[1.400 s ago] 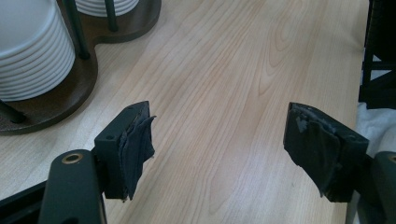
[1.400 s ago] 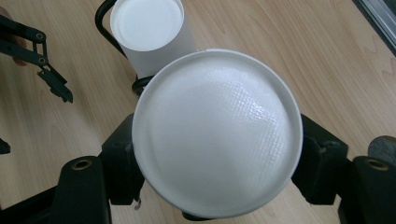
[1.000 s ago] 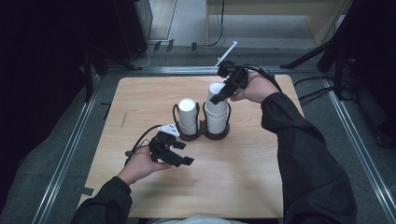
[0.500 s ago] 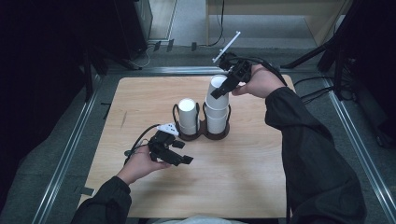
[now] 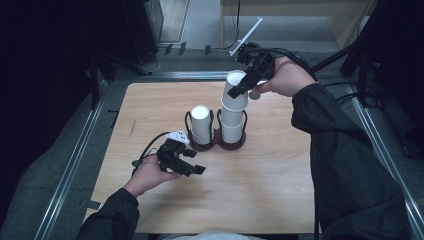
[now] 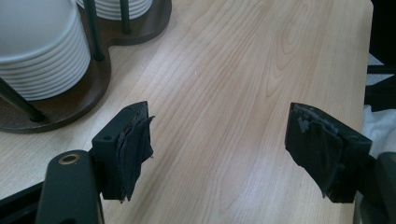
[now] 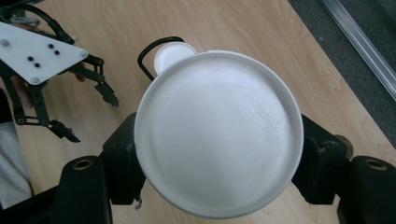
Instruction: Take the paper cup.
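The wooden desk point(image 5: 280, 200) carries a dark two-ring cup holder point(image 5: 216, 145) near the middle of its far half. The holder's right ring contains a stack of white foam cups point(image 5: 233, 120); the left ring contains a second, shorter stack point(image 5: 202, 122). In the left gripper view, the ribbed rims of nested cups point(image 6: 42, 56) and the holder base point(image 6: 70, 100) occupy the upper left corner. The right gripper point(image 5: 243, 86) is positioned above the right stack, toward the desk's far edge, with its jaws clamped on the sides of the topmost white cup point(image 5: 236, 91). That cup sits inverted and raised, its lower rim overlapping the stack beneath; whether the two are touching cannot be determined. In the right gripper view, the cup's round base point(image 7: 217, 135) lies between the two black jaws, pressed from both sides. The left gripper point(image 5: 192, 167) lies low over the desk, in front of and to the left of the holder, well apart from the held cup. Its jaws stand partly apart, having just opened slightly, with nothing between them point(image 6: 217, 154).
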A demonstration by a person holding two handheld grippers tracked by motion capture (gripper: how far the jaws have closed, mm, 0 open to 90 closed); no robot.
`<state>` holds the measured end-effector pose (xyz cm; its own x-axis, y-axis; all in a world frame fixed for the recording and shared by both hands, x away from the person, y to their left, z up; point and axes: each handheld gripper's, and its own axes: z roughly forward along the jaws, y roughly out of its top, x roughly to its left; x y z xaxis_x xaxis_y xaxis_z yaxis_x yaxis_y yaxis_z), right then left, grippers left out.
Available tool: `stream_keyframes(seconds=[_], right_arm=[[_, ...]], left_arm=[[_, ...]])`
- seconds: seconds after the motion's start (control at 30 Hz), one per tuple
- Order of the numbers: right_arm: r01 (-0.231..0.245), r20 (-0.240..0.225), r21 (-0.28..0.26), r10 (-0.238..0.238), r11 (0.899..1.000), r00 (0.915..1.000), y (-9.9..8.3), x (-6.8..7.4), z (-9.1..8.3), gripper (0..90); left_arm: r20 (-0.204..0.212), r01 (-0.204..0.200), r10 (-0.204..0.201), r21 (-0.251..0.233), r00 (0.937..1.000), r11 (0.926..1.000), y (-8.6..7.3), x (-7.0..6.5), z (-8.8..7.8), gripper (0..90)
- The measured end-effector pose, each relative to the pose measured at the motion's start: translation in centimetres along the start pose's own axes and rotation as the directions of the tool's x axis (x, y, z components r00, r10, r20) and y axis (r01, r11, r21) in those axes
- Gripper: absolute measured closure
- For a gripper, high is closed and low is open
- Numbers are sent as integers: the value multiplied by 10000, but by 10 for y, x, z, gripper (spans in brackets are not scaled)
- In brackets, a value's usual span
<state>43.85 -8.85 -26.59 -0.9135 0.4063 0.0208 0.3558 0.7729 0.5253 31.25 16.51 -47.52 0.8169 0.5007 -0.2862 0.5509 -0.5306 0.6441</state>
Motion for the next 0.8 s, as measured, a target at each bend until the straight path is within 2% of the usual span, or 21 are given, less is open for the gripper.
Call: stream_keyframes(seconds=[0.1, 0.17, 0.3, 0.33, 0.53, 0.7, 0.8], right_arm=[[-113, -97, -117, 112, 9999, 9999, 1, 2, -7, 302], [-90, -358, -259, 80, 9996, 9993, -1, 7, -15, 303], [-5, -400, -347, -9, 9994, 9992, -6, 13, -19, 303], [-62, -606, -448, 35, 9990, 9982, -10, 17, -20, 303], [233, -792, -472, -269, 9986, 9965, -21, 31, -18, 306], [575, -1085, -546, -632, 9968, 9921, -30, 41, -14, 307], [755, -1154, -636, -825, 9951, 9899, -37, 45, -10, 307]], left_arm=[[-4, -34, 34, -45, 10000, 10000, 0, 0, -1, 225], [-15, -25, 25, -95, 10000, 10000, 0, 0, -2, 224], [16, 10, -9, -149, 10000, 9999, 0, 0, -2, 221], [4, 6, -6, -161, 10000, 9999, 0, 1, -3, 216], [-123, 73, -77, -293, 9999, 9995, 1, 2, -4, 177], [14, 109, -108, -475, 9999, 9988, 1, 3, -7, 162], [100, 3, 3, -594, 10000, 9982, 1, 2, -7, 154]])
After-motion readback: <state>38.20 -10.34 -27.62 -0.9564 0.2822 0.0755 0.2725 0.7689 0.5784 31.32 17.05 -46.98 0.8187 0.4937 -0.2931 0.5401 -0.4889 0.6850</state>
